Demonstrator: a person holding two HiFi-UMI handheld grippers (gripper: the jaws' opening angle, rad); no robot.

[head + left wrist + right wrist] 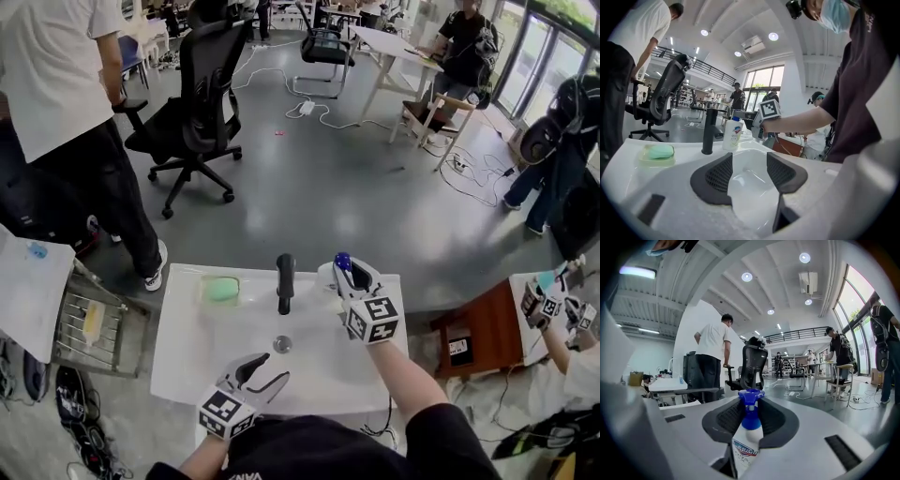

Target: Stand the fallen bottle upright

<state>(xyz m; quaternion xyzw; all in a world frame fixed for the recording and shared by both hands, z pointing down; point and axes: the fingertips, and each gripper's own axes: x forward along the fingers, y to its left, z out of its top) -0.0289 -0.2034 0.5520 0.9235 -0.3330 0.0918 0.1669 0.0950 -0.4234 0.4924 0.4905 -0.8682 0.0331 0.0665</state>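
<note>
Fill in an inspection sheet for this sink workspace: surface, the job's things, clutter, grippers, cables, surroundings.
Surface: white sink, with a black tap at its back edge.
Job's things: bottle with a blue cap, upright beside the tap.
Clutter: green soap left of the tap.
Grippers: right gripper shut on the bottle; left gripper open and empty at the sink's near edge.
Cables: white cable loose on the floor beyond the sink.
Surroundings: office chair, person in a white shirt, table further off.
</note>
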